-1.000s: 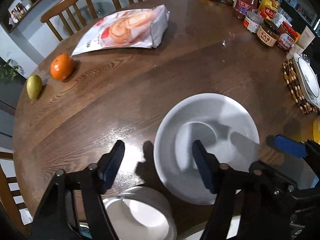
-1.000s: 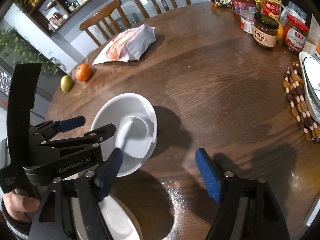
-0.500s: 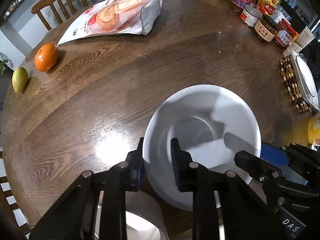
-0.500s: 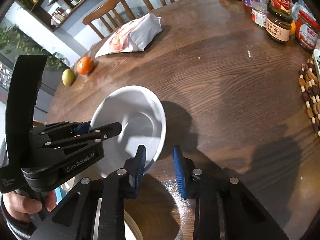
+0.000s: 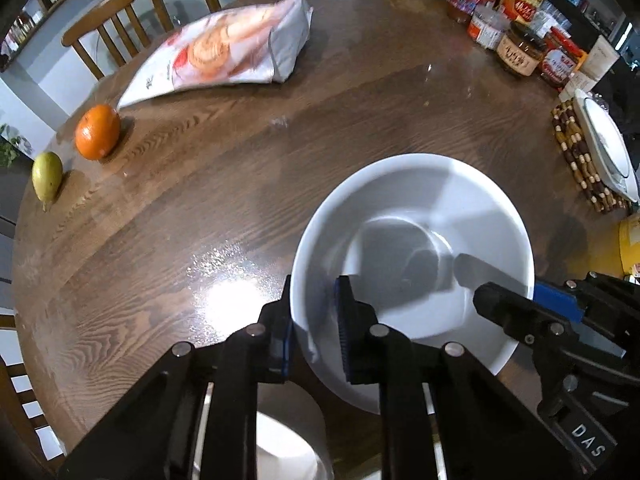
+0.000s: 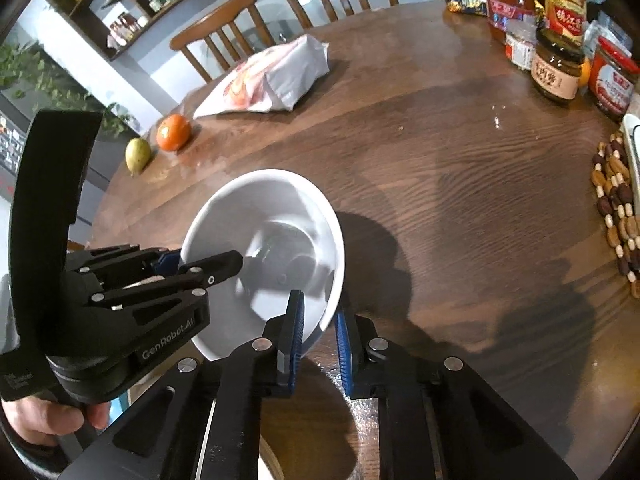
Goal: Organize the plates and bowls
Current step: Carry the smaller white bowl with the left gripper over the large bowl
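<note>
A white bowl [image 5: 412, 208] sits over the dark wooden table [image 5: 240, 184], held from two sides. My left gripper [image 5: 314, 292] is shut on its left rim, one pad outside and one inside. My right gripper [image 6: 318, 306] has the right rim between its blue pads, and its jaws are closing on it. In the right wrist view the bowl [image 6: 272, 196] looks tipped, with the left gripper [image 6: 200, 258] across from me. A second white bowl [image 5: 280, 440] lies below my left fingers. A white plate [image 5: 604, 148] rests on a beaded mat [image 5: 576, 160] at the right.
A snack bag [image 5: 224, 52], an orange [image 5: 97, 131] and a pear [image 5: 47, 176] lie at the far left. Jars and bottles [image 5: 520, 54] crowd the far right edge. Wooden chairs [image 6: 224, 36] stand behind the table. A hand [image 6: 44, 420] holds the left gripper.
Both grippers went from wide open to closed onto opposite sides of the white bowl's rim. The bowl now fills more of the left wrist view.
</note>
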{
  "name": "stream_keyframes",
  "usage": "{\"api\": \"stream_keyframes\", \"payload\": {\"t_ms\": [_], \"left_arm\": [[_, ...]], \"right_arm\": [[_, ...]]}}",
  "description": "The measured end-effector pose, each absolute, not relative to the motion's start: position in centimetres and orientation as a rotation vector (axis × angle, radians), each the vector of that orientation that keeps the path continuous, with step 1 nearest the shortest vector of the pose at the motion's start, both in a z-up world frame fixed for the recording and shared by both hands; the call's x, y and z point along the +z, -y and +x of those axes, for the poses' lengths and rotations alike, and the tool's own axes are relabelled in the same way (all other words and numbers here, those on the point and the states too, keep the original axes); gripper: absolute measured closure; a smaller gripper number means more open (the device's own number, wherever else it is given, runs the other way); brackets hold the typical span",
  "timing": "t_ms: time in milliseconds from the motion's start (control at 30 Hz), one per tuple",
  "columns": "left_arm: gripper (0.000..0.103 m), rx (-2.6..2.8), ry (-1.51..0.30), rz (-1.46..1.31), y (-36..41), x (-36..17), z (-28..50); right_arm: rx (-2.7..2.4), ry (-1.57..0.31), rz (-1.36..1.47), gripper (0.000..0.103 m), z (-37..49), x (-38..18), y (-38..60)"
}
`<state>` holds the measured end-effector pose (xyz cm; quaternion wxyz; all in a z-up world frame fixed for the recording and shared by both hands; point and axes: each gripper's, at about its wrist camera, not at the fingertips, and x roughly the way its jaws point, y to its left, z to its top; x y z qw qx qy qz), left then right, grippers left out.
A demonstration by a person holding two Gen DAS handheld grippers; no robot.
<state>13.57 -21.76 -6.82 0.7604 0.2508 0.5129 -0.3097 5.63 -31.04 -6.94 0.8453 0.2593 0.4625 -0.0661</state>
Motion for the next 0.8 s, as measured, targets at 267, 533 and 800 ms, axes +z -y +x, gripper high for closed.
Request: {"api": "stream_keyframes", "payload": {"t_ms": [267, 533, 800], "left_arm": [[0.087, -0.666, -0.993, 0.51, 20.9, -3.3, 10.9], [0.087, -0.667, -0.89, 0.459, 19.4, -0.1, 8.1], [0.087, -0.652, -0.832, 0.42, 17.4, 1.7, 5.4]], "right_arm": [[-0.14, -0.907, 0.521, 0.086, 3.5, -4.1, 30.4], [-0.122, -0.837, 0.48, 0.086, 0.3, -1.2, 28.9], [-0.095, -0.802, 0.447, 0.086, -2.6, 0.6, 27.2]]}}
